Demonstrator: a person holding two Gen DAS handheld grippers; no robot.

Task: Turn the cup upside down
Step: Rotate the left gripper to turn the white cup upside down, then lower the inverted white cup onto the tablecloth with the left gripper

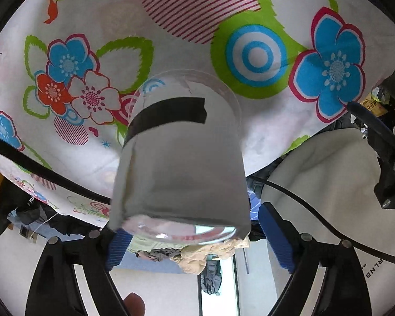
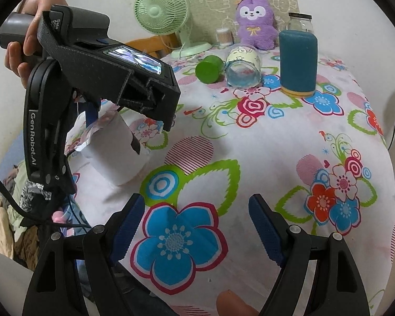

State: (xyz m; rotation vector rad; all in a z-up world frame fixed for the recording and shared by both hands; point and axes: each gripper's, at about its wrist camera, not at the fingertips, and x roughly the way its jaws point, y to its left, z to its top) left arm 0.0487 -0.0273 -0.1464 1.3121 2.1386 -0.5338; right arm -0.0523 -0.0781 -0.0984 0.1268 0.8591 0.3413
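Observation:
The cup (image 1: pixel 181 158) is a clear glass wrapped in white paper with a black tape strip. In the left wrist view it stands mouth down on the flowered tablecloth (image 1: pixel 250 131), its clear base toward the camera. My left gripper (image 1: pixel 197 237) is open around the base, its blue pads (image 1: pixel 275 237) apart from the paper on the right side. In the right wrist view the cup (image 2: pixel 115 152) stands under the left gripper's body (image 2: pixel 92 79) near the table's left edge. My right gripper (image 2: pixel 197 229) is open and empty over the cloth.
At the table's far side stand a teal cylinder (image 2: pixel 299 63), a lying glass jar (image 2: pixel 243 68), a green cup on its side (image 2: pixel 209 69), a green fan (image 2: pixel 163 9) and a purple plush (image 2: pixel 255 23). The table edge drops off at left, with clothes below (image 2: pixel 2 210).

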